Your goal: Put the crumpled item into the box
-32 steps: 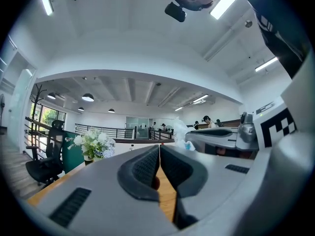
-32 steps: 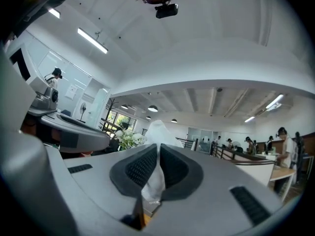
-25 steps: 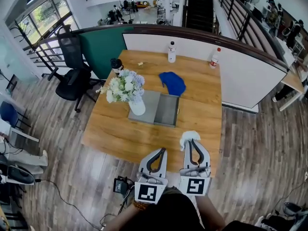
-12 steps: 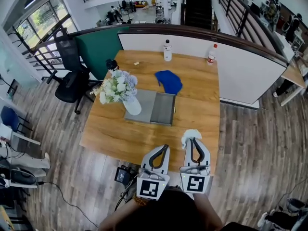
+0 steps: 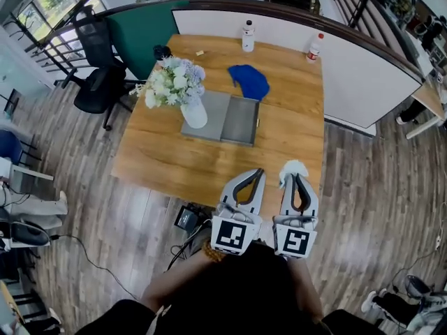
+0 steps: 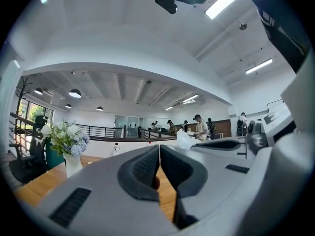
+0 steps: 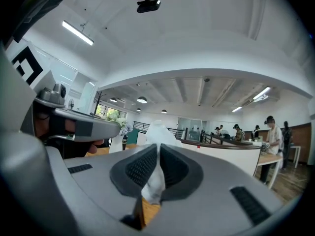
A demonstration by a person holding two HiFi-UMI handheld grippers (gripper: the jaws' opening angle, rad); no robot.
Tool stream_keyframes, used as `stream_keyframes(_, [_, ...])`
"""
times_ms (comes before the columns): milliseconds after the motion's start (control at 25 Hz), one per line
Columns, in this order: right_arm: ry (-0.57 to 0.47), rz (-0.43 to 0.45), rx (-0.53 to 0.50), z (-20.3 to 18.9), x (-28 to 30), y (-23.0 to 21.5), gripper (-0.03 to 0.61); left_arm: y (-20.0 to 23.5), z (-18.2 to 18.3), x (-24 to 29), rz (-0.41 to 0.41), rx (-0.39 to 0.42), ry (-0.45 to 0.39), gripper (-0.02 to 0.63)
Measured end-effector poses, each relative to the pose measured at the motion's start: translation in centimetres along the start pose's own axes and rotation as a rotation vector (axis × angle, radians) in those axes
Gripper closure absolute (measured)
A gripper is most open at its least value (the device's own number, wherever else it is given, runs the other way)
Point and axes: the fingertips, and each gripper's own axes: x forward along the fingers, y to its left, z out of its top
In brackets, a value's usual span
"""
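My right gripper point(image 5: 298, 177) hovers over the near right edge of the wooden table point(image 5: 160, 162), shut on a white crumpled item point(image 5: 292, 167) that sticks out past its tips. In the right gripper view the crumpled item point(image 7: 157, 132) is pinched between the dark pads and rises above them. Just to its left my left gripper point(image 5: 257, 172) is shut with nothing in it; its pads point(image 6: 147, 163) meet. The grey open box point(image 5: 241, 121) lies at the table's middle, well beyond both grippers.
A flat grey lid point(image 5: 209, 107) adjoins the box on its left, with a white vase of flowers point(image 5: 178, 86) on it. A blue cloth point(image 5: 249, 81) lies behind the box. Two bottles point(image 5: 248, 36) point(image 5: 315, 46) stand at the far edge. An office chair point(image 5: 94, 75) is at the left.
The head view has shifted, so the table sits higher in the picture. Both grippers stay side by side at the near edge, and the right one keeps its hold on the crumpled item.
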Motion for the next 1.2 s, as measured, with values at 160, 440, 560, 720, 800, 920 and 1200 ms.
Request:
stream_keyframes(160, [-0.001, 0.014, 0.006, -0.2, 0.6, 1.1, 0.551, 1.1, 0.1, -0.5, 0.026, -0.005, -0.027, 0.591])
stream_keyframes(440, [0.027, 0.095, -0.028, -0.7, 1.2, 4.5, 0.551, 3.0, -0.2, -1.8, 0.076, -0.027, -0.043, 0.591])
stream_keyframes(560, [0.021, 0.102, -0.049, -0.7, 1.5, 4.9, 0.551, 3.8, 0.0, -2.4, 0.099, -0.044, -0.068, 0.591])
stream_keyframes(720, [0.034, 0.106, -0.047, -1.5, 1.7, 5.3, 0.551, 4.2, -0.4, -2.8, 0.101, -0.039, -0.065, 0.591])
stream_keyframes(800, [0.04, 0.118, -0.049, -1.8, 1.7, 5.8, 0.551, 4.3, -0.5, -2.9, 0.1, -0.036, -0.061, 0.591])
stream_keyframes(920, [0.049, 0.126, -0.043, -2.2, 1.8, 6.3, 0.551, 4.4, -0.6, -3.0, 0.096, -0.027, -0.053, 0.591])
stream_keyframes(1200, [0.051, 0.084, -0.019, -2.5, 2.5, 5.2, 0.551, 4.8, -0.2, -2.7, 0.088, 0.009, -0.062, 0.591])
